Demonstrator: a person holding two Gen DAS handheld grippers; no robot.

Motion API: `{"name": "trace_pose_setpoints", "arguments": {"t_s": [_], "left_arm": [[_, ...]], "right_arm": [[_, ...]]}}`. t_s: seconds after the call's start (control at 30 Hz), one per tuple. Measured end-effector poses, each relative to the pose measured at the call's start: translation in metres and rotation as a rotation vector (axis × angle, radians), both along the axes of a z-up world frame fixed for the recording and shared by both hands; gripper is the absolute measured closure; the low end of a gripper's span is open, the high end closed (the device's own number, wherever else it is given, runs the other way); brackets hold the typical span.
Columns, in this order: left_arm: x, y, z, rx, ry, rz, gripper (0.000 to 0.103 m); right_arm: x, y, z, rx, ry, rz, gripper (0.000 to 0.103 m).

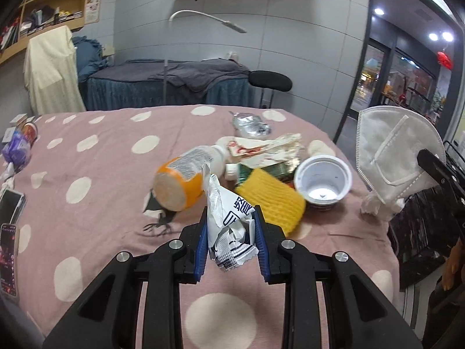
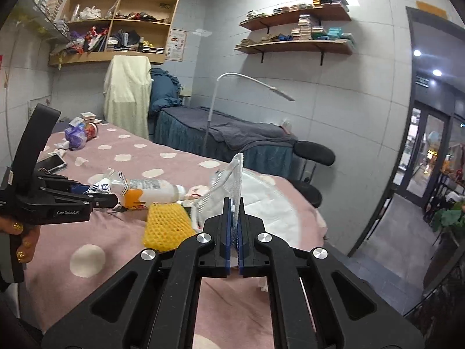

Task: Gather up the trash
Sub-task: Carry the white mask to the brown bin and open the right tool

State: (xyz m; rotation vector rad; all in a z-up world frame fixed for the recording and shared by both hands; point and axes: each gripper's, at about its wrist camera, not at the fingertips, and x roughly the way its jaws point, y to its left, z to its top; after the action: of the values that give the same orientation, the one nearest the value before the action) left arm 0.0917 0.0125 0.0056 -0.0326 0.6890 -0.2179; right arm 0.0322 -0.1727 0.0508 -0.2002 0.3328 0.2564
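Observation:
My left gripper is shut on a crumpled white wrapper with blue print, held above the pink dotted bed cover. It also shows in the right wrist view. My right gripper is shut on a white face mask, which shows in the left wrist view at the right. Trash lies in a pile: an orange-and-white bottle on its side, a yellow foam net, a white plastic cup, stained paper, a silver foil packet.
A black trash bag sits at the bed's right edge. Phones and purple packets lie at the left side of the bed. A second bed, a floor lamp and a black stool stand behind.

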Motion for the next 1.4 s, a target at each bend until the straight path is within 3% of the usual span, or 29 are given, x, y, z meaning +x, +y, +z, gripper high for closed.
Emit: {"name": "trace_pose_setpoints", "arguments": {"t_s": [0.2, 0.4, 0.5, 0.67, 0.77, 1.07, 1.4], "left_arm": [[0.013, -0.047, 0.000, -0.009, 0.003, -0.139, 0.075], [0.026, -0.087, 0.003, -0.021, -0.002, -0.244, 0.075], [0.026, -0.106, 0.003, -0.026, -0.001, -0.302, 0.075], [0.028, -0.136, -0.001, -0.016, 0.004, -0.396, 0.075], [0.031, -0.154, -0.006, 0.000, 0.021, -0.444, 0.075], [0.041, -0.205, -0.010, 0.018, 0.049, -0.522, 0.075], [0.077, -0.259, -0.022, 0.021, 0.111, -0.576, 0.075]], "right_arm": [[-0.014, -0.040, -0.004, 0.025, 0.006, -0.087, 0.099], [-0.008, -0.094, -0.024, 0.055, 0.055, -0.250, 0.099], [0.004, -0.136, -0.041, 0.081, 0.103, -0.358, 0.099], [0.027, -0.217, -0.080, 0.208, 0.238, -0.513, 0.099], [0.030, -0.243, -0.099, 0.248, 0.264, -0.575, 0.099], [0.052, -0.262, -0.131, 0.300, 0.312, -0.573, 0.099], [0.123, -0.288, -0.200, 0.357, 0.485, -0.571, 0.099]]}}
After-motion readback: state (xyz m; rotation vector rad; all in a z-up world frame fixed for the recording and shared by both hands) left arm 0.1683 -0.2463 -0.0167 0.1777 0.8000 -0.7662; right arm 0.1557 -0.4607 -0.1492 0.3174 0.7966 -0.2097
